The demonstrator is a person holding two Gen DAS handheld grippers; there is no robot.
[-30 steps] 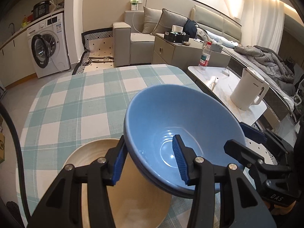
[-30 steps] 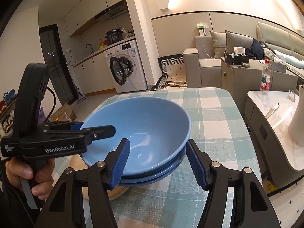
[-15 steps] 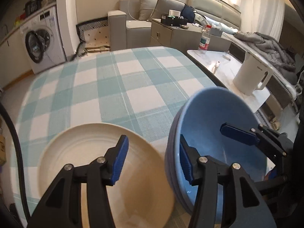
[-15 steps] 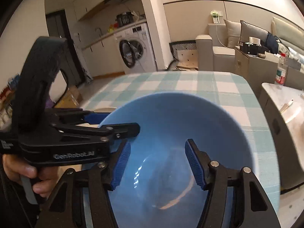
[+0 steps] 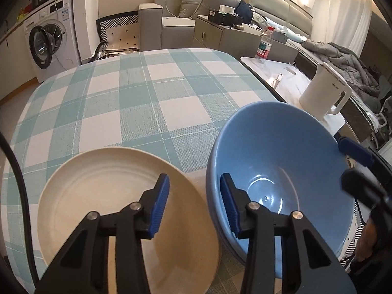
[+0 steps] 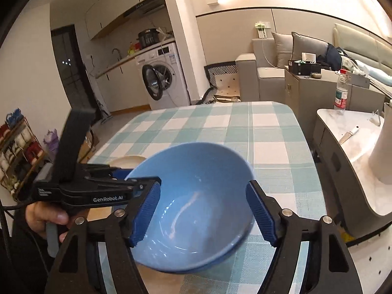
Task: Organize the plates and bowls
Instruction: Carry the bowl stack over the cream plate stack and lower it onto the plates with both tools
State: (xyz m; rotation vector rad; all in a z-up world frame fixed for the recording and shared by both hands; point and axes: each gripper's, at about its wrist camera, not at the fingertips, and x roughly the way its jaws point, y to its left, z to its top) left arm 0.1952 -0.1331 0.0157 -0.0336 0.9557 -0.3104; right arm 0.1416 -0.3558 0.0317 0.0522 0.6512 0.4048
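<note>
sitting at the lower left of the left wrist view, the cream plate (image 5: 117,196) lies flat on the checked table (image 5: 147,93), and the left gripper (image 5: 194,205) hangs over the plate's right rim, pitched steeply down. its jaws have just been closing and now stand a little apart with nothing pinched; the gap between them frames the plate's edge and a strip of cloth, while the right pad sits just at the near wall of the blue bowls (image 5: 281,196). those bowls, nested one in another, fill the lower right of that view, beside the plate. in the right wrist view a hand (image 6: 46,218) at the lower left grips the left tool's handle, and the bowls take up the lower middle, tilted toward the camera. the right gripper (image 6: 203,213) has just been opening; its jaws stand wide on either side of the stack, and whether the pads touch it i cannot tell, though they do not seem to press. the step in hand looks like setting the bowl stack down next to the plate and letting go. next, i judge, the right tool should back off without dragging the stack, and the left must settle on the plate rim before closing.
</note>
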